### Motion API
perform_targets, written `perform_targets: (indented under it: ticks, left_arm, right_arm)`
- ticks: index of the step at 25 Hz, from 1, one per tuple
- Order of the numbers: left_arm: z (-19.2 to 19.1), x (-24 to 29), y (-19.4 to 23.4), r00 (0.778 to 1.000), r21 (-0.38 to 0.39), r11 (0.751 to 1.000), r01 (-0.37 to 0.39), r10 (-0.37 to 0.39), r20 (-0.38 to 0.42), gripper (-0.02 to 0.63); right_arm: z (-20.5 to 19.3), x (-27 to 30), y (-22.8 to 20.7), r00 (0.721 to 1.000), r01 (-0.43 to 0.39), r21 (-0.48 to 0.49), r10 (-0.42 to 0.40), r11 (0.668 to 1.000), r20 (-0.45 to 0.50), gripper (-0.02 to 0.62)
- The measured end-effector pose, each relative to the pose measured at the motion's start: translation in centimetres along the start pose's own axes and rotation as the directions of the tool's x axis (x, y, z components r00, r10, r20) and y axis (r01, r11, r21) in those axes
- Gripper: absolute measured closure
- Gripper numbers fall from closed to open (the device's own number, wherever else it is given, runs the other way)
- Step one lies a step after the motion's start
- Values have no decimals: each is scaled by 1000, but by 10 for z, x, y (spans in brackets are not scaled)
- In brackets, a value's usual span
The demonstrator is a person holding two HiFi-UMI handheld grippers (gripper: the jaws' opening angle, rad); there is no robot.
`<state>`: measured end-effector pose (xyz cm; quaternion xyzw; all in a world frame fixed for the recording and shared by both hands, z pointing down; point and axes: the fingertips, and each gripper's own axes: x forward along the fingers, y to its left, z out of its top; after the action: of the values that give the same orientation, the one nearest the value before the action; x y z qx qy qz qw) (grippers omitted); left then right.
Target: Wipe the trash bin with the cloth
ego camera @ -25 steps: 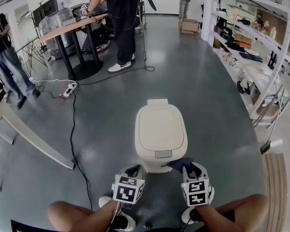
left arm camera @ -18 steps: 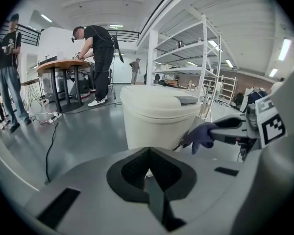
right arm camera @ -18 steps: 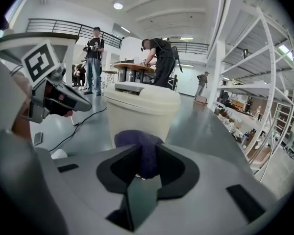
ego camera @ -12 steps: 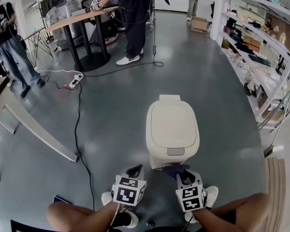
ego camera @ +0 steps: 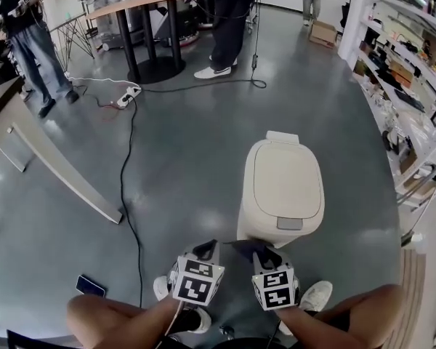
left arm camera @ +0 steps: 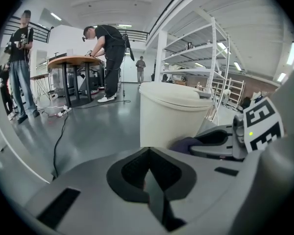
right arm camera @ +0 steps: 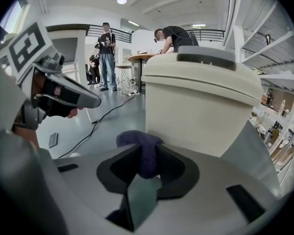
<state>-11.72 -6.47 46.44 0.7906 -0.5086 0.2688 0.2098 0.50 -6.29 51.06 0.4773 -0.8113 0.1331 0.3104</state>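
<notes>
At front base of trash bin [ego camera: 283,191], head view: left gripper [ego camera: 203,250] and right gripper [ego camera: 264,253] side by side; dark purple cloth [ego camera: 245,247] at right gripper's tip, close to bin wall.

Left gripper view: jaws pressed together, nothing between; bin ahead.

Right gripper view: jaws clenched on cloth; bin wall just behind. Marker cubes [ego camera: 195,282] carry black-and-white square patterns.

Plain cream trash bin [ego camera: 287,187], dark purple cloth [right arm camera: 139,148], grey floor [ego camera: 189,158] (faintly bluish)

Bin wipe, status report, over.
Left gripper shut, empty. Right gripper shut on cloth, low by bin front. Nothing in the way.
</notes>
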Motion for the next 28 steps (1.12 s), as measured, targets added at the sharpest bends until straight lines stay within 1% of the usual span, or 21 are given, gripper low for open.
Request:
perform_targets:
  ticks: [3, 12, 20, 25, 28]
  left_arm:
    - [-6, 1, 6, 1000, 3, 1000, -2, 2, -6, 606]
    - [-13, 5, 16, 999, -4, 1000, -29, 29, -17, 606]
    - [-18, 8, 5, 999, 15, 1000, -22, 23, -38, 606]
    - [-14, 18, -10, 999, 47, 999, -10, 12, -47, 606]
    - [-13, 23, -22, 999, 92, 996, -2, 7, -54, 606]
  right_arm:
    - [4, 11, 1, 1000, 18, -6, -18, 1000, 9, 503]
    - [0, 19, 0, 1000, 14, -27, -13, 1000, 11, 503]
    - [-21, 5, -31, 999, 52, -3, -52, 999, -15, 503]
    - [-34, 0, -51, 996, 91, -3, -91, 996, -19, 503]
    - [-39, -1, -61, 995, 98, -8, -98, 995, -25, 503]
